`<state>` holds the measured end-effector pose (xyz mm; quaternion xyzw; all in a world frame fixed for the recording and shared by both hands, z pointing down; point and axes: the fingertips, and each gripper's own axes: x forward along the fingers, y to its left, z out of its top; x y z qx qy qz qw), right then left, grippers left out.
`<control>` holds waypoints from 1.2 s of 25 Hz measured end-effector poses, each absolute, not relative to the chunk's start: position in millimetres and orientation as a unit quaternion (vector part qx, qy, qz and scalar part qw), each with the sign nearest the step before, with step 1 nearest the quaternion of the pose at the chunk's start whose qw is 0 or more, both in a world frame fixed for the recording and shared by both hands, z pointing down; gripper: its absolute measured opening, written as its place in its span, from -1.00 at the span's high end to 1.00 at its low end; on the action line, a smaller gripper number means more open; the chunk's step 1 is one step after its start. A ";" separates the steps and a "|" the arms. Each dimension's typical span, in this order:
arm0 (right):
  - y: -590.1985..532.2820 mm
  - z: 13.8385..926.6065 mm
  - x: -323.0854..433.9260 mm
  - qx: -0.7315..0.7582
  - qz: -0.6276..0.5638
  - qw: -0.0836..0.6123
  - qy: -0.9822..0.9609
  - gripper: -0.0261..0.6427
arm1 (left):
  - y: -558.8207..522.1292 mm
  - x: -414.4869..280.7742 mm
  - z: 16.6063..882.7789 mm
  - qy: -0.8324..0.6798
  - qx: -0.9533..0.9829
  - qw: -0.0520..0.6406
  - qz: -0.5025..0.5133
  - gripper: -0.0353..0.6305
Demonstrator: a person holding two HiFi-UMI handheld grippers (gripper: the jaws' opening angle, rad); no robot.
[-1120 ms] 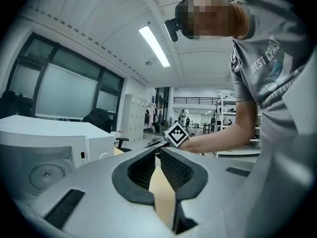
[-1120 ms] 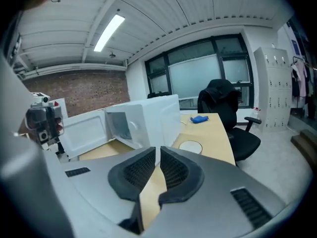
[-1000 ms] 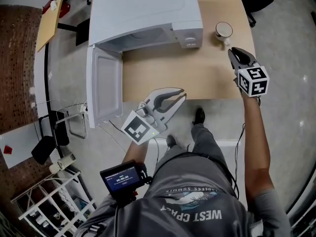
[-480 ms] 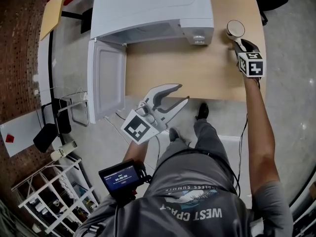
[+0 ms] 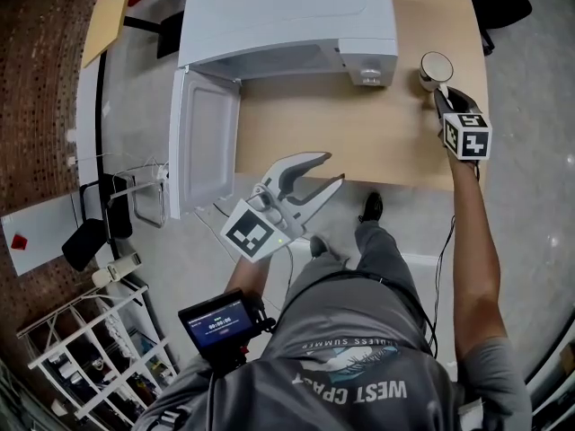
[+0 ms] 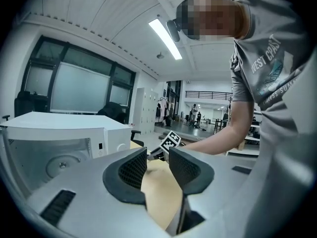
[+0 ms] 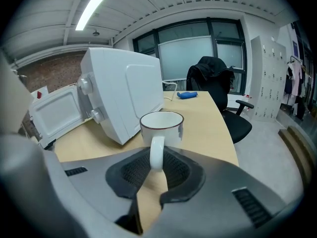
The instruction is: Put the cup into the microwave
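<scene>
A wooden table (image 5: 359, 142) is spread out ahead of both claws. A white microwave (image 5: 287, 16) is set on it, ahead and to the left of the right claw (image 5: 442, 95). Its door (image 5: 205, 151) is swung wide open, off to the left of the left claw (image 5: 334, 169).

The left claw is held roughly level, just off the table's near edge. Its jaws are kept partly apart and nothing is caught between them; bare tabletop is seen through the gap.

The right claw is tilted down toward the table, to the right of the microwave. Its jaws have just been closing and are narrowed onto the handle (image 7: 156, 155) of a white cup (image 7: 161, 128), which is gripped between the pads.

The cup is stood upright on the table, straight ahead of the right claw's tips, with its handle turned toward them. It is placed beside the microwave's knob panel, outside the oven.
</scene>
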<state>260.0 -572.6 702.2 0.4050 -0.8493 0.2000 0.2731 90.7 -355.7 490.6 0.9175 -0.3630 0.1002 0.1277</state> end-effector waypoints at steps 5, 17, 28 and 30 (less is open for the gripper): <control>-553.7 677.4 264.3 0.406 0.200 0.254 -0.855 0.71 | -352.8 93.9 483.8 -0.358 0.920 0.117 0.106 0.50; -501.7 604.0 259.2 0.396 0.195 0.208 -0.873 0.71 | -328.0 73.2 459.2 -0.362 0.921 0.078 0.116 0.50; -385.2 473.4 202.9 0.377 0.181 0.150 -0.896 0.71 | -268.9 26.0 384.9 -0.343 0.937 0.016 0.058 0.50; -364.4 455.3 185.0 0.364 0.180 0.138 -0.903 0.71 | -259.8 16.9 380.3 -0.340 0.939 0.010 0.052 0.50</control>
